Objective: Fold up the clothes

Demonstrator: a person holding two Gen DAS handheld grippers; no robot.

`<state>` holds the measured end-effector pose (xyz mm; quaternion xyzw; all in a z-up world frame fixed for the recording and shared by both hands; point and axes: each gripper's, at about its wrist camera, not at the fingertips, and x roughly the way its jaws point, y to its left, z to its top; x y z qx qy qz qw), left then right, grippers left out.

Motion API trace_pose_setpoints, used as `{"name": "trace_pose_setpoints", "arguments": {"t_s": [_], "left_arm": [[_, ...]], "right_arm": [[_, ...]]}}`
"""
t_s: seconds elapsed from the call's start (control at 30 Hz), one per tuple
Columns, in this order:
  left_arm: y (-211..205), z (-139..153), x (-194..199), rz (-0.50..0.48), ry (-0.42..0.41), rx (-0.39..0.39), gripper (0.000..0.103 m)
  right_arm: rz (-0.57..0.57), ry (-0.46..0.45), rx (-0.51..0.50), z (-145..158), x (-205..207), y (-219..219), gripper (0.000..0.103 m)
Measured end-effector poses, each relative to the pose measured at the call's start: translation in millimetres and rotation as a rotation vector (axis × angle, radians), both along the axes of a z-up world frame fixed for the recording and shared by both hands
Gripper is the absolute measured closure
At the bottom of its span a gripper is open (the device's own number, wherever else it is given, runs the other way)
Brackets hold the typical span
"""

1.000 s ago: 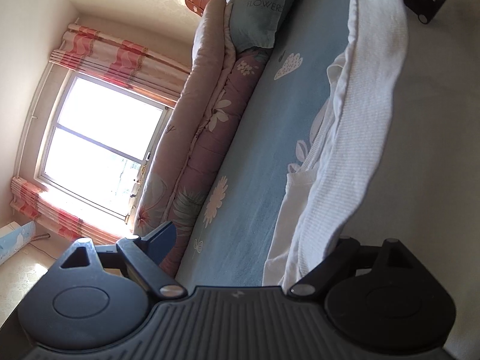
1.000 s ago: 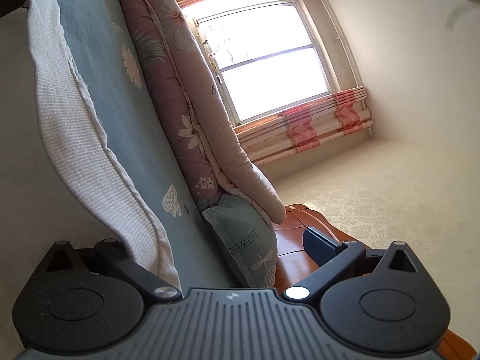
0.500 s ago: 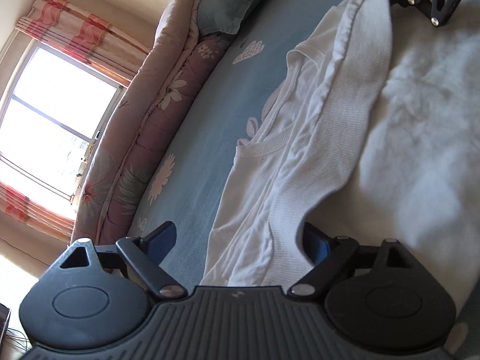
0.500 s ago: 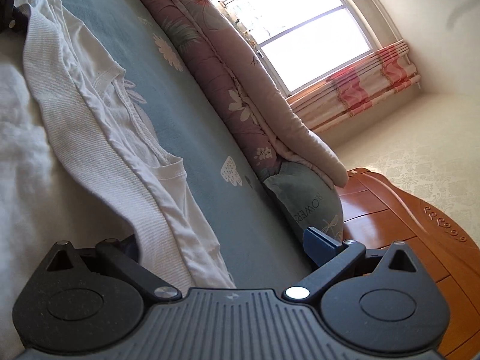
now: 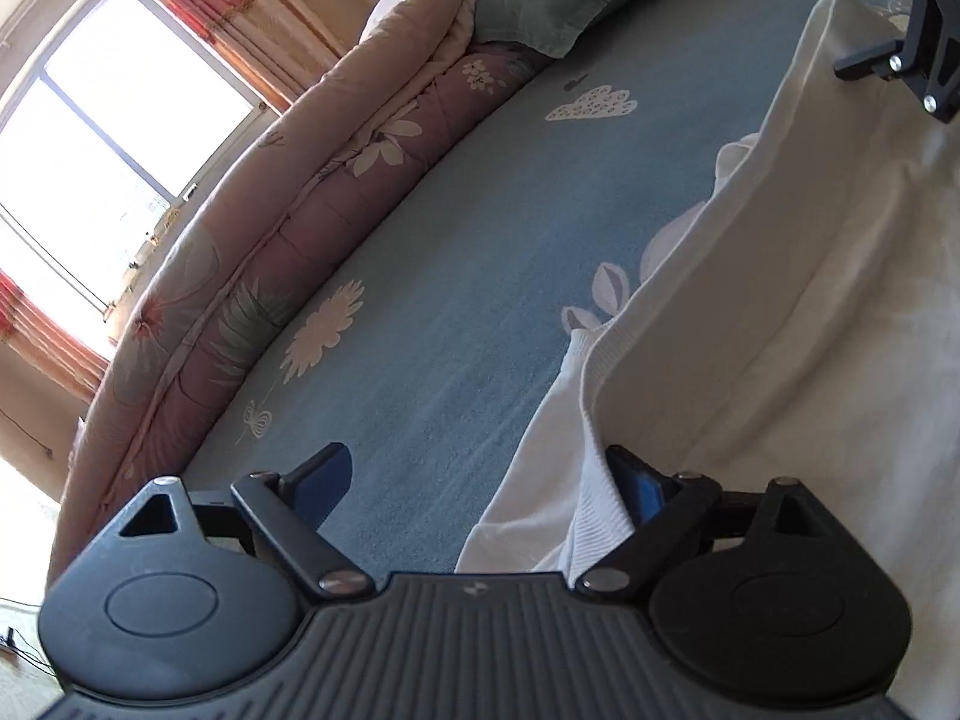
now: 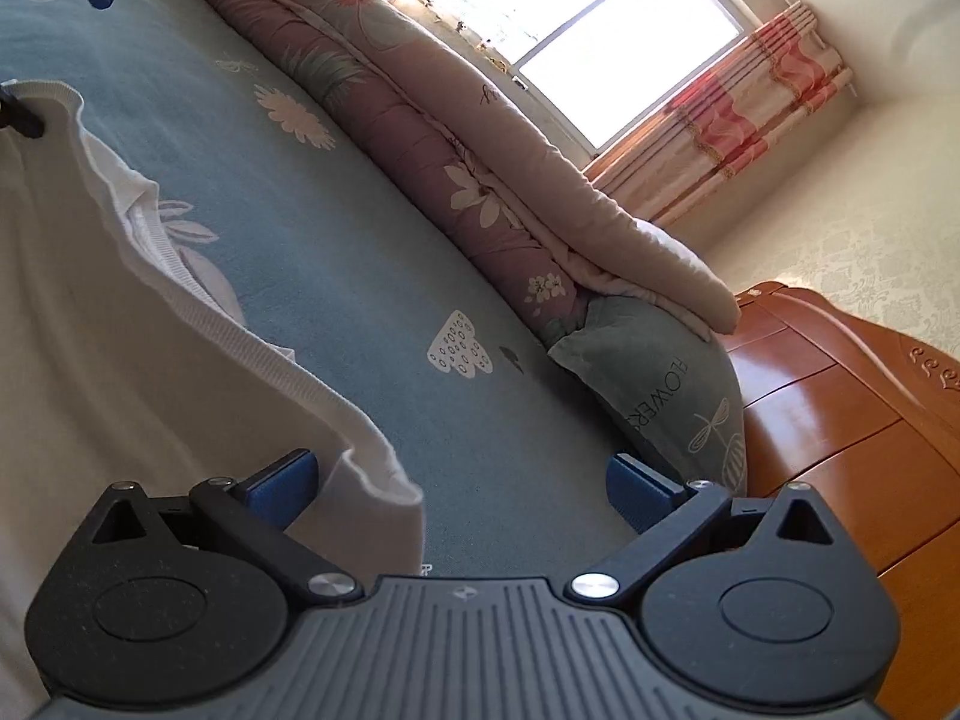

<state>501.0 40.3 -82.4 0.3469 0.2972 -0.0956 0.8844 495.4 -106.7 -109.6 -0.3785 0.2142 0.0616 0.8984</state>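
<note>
Currently both tools sit at the near edge of a white knit garment (image 5: 780, 276) spread on the bed, one at each end of its ribbed hem, which fits the start of a fold carried across the garment.

Left gripper (image 5: 489, 483): jaws wide apart. Ribbed hem (image 5: 594, 516) stands up between them, lying against the right-hand blue pad (image 5: 645, 489); the left-hand pad is well clear of cloth, over bare sheet. Nothing is pinched. Contact with the right-hand pad looks like a lean, not a clamp.

Right gripper (image 6: 462, 486): jaws likewise wide apart. The hem corner (image 6: 384, 480) curls up just beside the left-hand blue pad (image 6: 282, 489); whether it touches is hard to tell. The right-hand pad is over bare sheet. No grip.

Outward from the fingers: the garment body runs away from each tool, its folded edge raised in a ridge, with an inner white layer (image 6: 144, 204) showing beneath. Beyond lies the blue floral bedsheet (image 5: 456, 276), then a rolled pink floral quilt (image 5: 288, 228) along the far side, a grey-green pillow (image 6: 666, 396) at its end, and a wooden headboard (image 6: 840, 420) past that. A window with striped curtains lights the scene.

Judgement: the hem is staged between open jaws on both sides; closing on it would be the next requirement before any lift.
</note>
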Motion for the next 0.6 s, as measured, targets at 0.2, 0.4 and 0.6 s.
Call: {"name": "trace_pose_setpoints", "arguments": {"t_s": [0.2,0.4,0.6], "left_arm": [[38,35,-17,-0.001,-0.01,-0.29,0.012],[65,54,-48,-0.067,0.07,-0.54,0.012],[48,9,-31,-0.158,0.34,-0.705,0.012]], "right_arm": [[-0.013,0.058,0.252,19,-4,-28,0.0],[0.117,0.241,0.551,26,-41,-58,0.0],[0.157,0.378,0.675,0,-46,-53,0.0]]}}
